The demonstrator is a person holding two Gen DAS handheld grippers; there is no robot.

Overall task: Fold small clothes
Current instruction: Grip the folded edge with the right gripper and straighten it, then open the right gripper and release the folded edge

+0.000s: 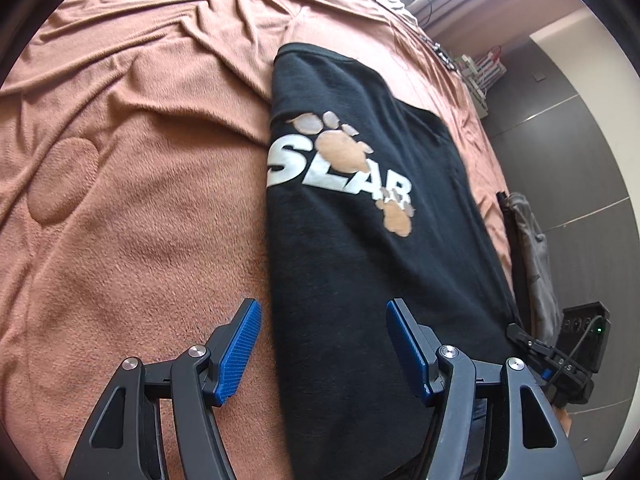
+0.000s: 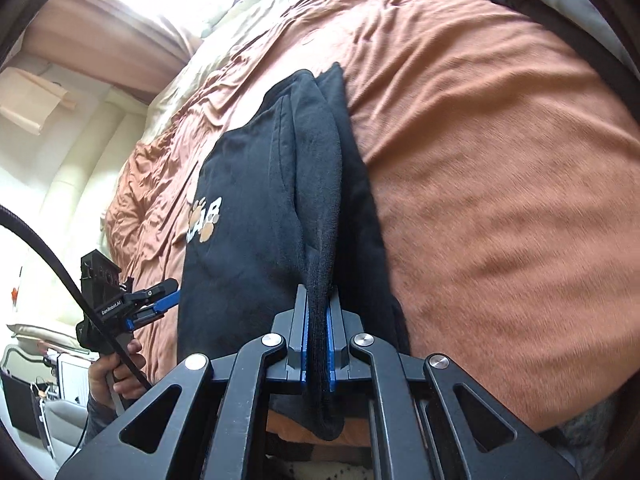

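Observation:
A black garment point(image 1: 360, 208) with white letters and tan paw prints lies lengthwise on a rust-brown bedspread point(image 1: 132, 160). My left gripper point(image 1: 322, 312) hangs open just above its near part, one blue pad over the bedspread and the other over the cloth. In the right wrist view the same black garment point(image 2: 248, 216) has a folded edge lifted, and my right gripper point(image 2: 318, 304) is shut on that fold of black cloth. The left gripper point(image 2: 170, 304) appears there at the garment's left edge, held by a hand point(image 2: 116, 372).
The bedspread point(image 2: 500, 180) covers the bed on both sides of the garment. Grey clothing point(image 1: 532, 256) hangs off the bed's right edge, and more grey cloth point(image 2: 560, 4) lies at the far right. A dark wardrobe wall point(image 1: 580, 160) and a window stand beyond.

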